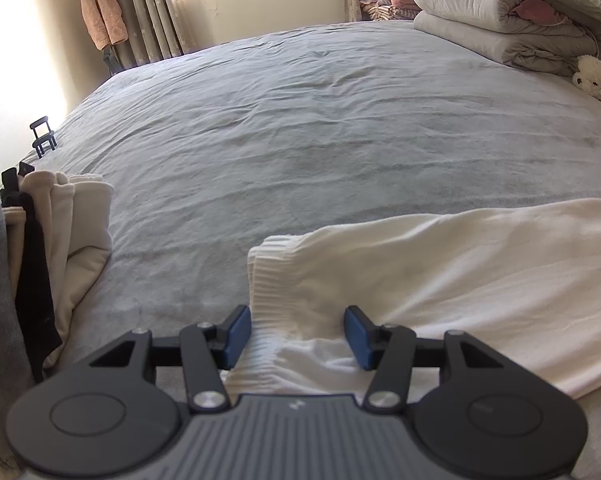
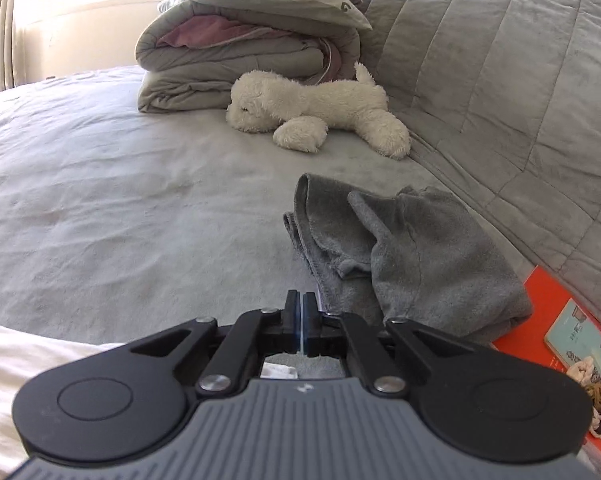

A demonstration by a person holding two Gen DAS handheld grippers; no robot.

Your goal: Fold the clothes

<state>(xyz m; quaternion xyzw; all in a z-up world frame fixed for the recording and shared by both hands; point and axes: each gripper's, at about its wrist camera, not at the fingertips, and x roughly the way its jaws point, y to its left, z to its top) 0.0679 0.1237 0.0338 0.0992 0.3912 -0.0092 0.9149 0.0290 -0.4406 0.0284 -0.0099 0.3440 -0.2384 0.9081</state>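
Your left gripper (image 1: pixel 298 338) gapes wide around the white cuff (image 1: pixel 276 280); your right gripper (image 2: pixel 300 320) is pinched closed beside the grey garment (image 2: pixel 412 256).

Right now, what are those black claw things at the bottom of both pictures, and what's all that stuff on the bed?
They are grippers, pinching tools a person holds, one in each hand. A camera on each looks forward along its fingers, so you get two pictures. In the left one, the left gripper is open around the ribbed edge of a white garment lying on the grey bed. In the right one, the right gripper is pinched shut; I can't tell if it holds anything. Ahead lie a crumpled grey garment, a white plush dog and folded quilts.
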